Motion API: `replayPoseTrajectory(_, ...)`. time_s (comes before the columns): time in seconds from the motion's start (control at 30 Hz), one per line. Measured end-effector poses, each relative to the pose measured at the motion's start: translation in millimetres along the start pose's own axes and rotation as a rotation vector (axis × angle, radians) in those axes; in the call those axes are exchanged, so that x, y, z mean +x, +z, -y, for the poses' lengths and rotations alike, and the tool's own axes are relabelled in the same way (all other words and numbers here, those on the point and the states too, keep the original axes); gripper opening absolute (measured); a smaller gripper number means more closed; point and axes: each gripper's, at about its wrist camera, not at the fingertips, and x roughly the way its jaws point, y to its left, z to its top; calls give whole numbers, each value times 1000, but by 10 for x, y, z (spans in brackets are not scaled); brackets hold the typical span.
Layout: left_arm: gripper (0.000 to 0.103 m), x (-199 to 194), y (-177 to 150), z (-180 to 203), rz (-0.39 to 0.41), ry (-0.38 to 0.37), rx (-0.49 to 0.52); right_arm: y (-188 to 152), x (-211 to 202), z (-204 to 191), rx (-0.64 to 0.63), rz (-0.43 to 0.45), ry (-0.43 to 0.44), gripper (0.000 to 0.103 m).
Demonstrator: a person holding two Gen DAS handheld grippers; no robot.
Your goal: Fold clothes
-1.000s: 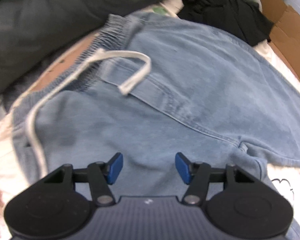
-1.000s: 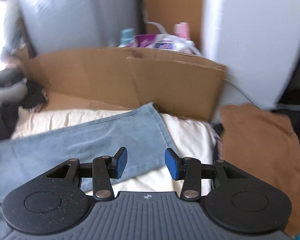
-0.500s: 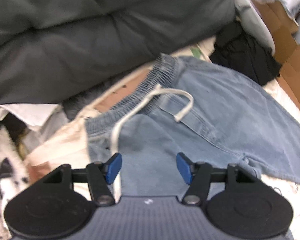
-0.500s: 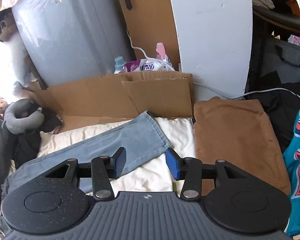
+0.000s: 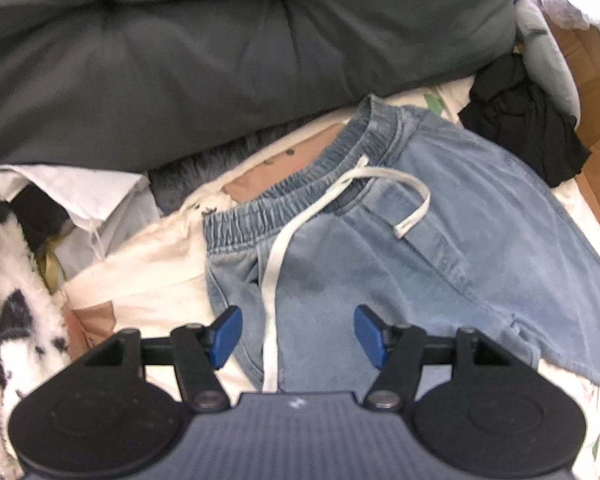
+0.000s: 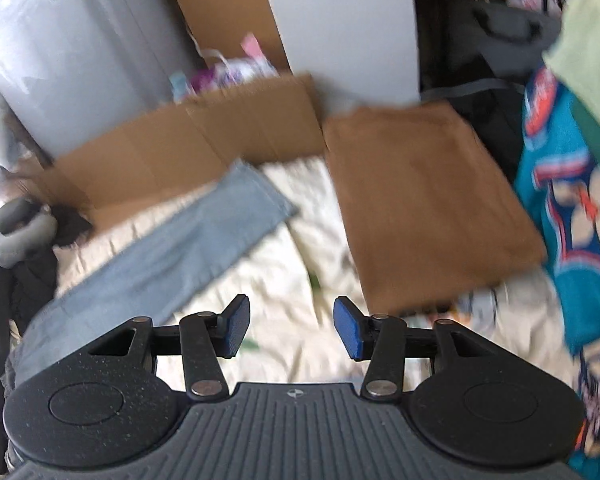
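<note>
Light blue denim trousers lie flat on a cream sheet. Their elastic waistband points toward the dark cushion, and a white drawstring trails across the front. My left gripper hovers over the waist area, open, nothing between its blue pads. In the right wrist view one trouser leg runs to its hem near the cardboard. My right gripper hangs above the bare sheet beside that leg, its jaws opening and empty.
A dark grey cushion bounds the far side. A black garment and grey neck pillow lie by the cardboard. A folded brown garment and a teal jersey sit on the right.
The left gripper pulled back and rose, so the whole waistband and the cushion came into view. The right gripper swung right, bringing in the brown garment and teal jersey, and its jaws widened slightly.
</note>
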Motion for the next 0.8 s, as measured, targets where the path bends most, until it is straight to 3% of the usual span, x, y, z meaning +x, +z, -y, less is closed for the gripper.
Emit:
replayPoseTrajectory(0.17, 65, 184, -127, -36, -41, 30, 21, -387, 294, 249, 49, -116, -9, 54)
replayPoseTrajectory(0.37, 64, 517, -324, -49, -92, 78, 39, -851, 558, 567, 47, -233, -80, 54)
replayPoseTrajectory(0.8, 64, 1014, -530, -196, -180, 150, -81, -1784, 944, 1010, 161, -409, -222, 54)
